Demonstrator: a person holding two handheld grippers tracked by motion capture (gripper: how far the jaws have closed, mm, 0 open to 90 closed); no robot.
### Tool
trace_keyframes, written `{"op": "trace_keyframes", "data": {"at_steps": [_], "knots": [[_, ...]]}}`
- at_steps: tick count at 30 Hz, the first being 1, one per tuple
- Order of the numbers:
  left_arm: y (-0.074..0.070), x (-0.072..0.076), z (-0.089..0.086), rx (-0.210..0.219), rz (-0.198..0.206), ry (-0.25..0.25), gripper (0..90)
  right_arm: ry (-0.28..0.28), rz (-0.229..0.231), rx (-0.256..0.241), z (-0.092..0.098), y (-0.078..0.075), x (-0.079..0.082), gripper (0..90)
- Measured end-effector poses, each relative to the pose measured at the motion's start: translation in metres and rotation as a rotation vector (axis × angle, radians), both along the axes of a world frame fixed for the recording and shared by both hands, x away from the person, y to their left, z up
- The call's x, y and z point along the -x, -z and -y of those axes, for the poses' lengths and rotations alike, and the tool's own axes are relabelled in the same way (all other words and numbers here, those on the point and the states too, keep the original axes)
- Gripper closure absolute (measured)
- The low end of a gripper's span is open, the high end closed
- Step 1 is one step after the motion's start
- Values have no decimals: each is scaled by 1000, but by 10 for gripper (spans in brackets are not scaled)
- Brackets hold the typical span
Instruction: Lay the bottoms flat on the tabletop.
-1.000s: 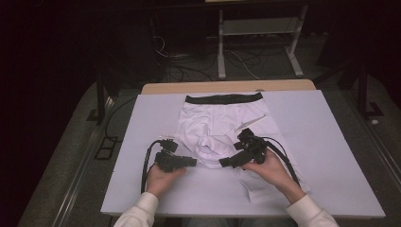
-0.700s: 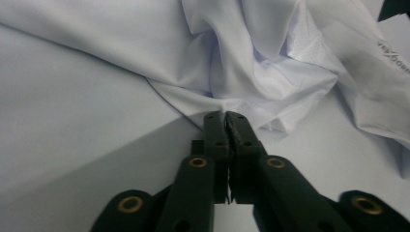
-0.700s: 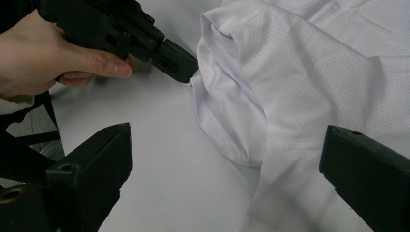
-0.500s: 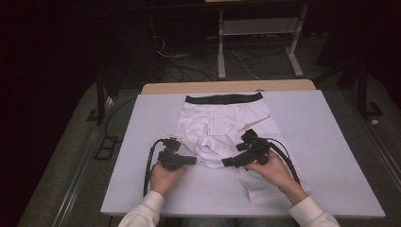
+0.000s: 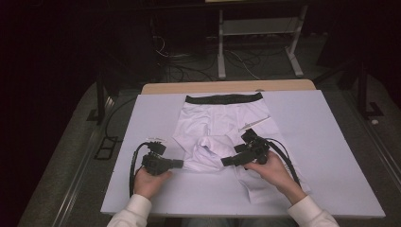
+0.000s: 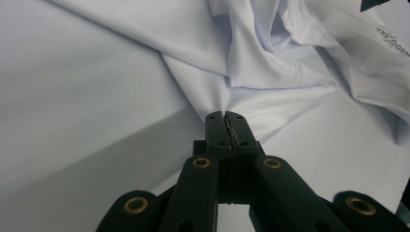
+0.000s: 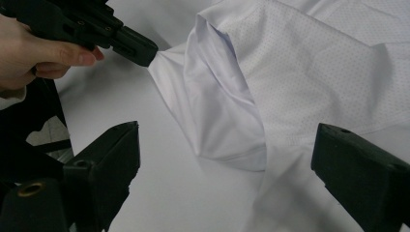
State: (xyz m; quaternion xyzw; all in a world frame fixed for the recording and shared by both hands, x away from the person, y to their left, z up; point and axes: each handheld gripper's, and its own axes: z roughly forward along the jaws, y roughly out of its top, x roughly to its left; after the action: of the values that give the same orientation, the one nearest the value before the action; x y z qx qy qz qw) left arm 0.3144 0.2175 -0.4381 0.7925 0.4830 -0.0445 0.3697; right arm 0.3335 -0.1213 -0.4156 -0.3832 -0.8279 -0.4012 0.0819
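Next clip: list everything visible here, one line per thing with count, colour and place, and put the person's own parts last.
boxer shorts: one, white with a dark waistband, flat mid-table, near left leg bunched
tag: one, white, on the shorts' right side
table: one, white top with a wooden far edge, centre
metal frame: one, pale, on the floor beyond the table
cables: several, dark, on the floor behind the table
left gripper: one, black, near left, jaws shut on the hem of the shorts' leg
right gripper: one, black, near right over the shorts, jaws open
hands: two, in pale sleeves, entering from the bottom edge, each holding a gripper
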Motion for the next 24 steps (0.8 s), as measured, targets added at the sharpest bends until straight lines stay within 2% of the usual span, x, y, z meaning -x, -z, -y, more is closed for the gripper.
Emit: {"op": "trace_keyframes", "data": {"at_steps": [4,7,11,15,19,22,24], "knots": [[-3,8,-15,-16,14,-18,887,-16,-16,-15,-3,1,1,144],[-2,14,-28,-23,9,-33,887,-36,-25,2,-6,2,3,172],[0,20,-39,-24,3,-46,887,-56,-72,12,-15,7,8,283],[-1,24,-42,-23,0,-41,886,-62,-136,52,-28,15,13,378],[1,24,-40,-29,-4,-29,886,-61,-188,95,-38,25,19,425],[1,24,-40,-32,-4,-28,886,-40,-200,117,-41,30,20,477],[1,25,-40,-32,-7,-25,886,-20,-196,112,-41,32,21,531]]}}
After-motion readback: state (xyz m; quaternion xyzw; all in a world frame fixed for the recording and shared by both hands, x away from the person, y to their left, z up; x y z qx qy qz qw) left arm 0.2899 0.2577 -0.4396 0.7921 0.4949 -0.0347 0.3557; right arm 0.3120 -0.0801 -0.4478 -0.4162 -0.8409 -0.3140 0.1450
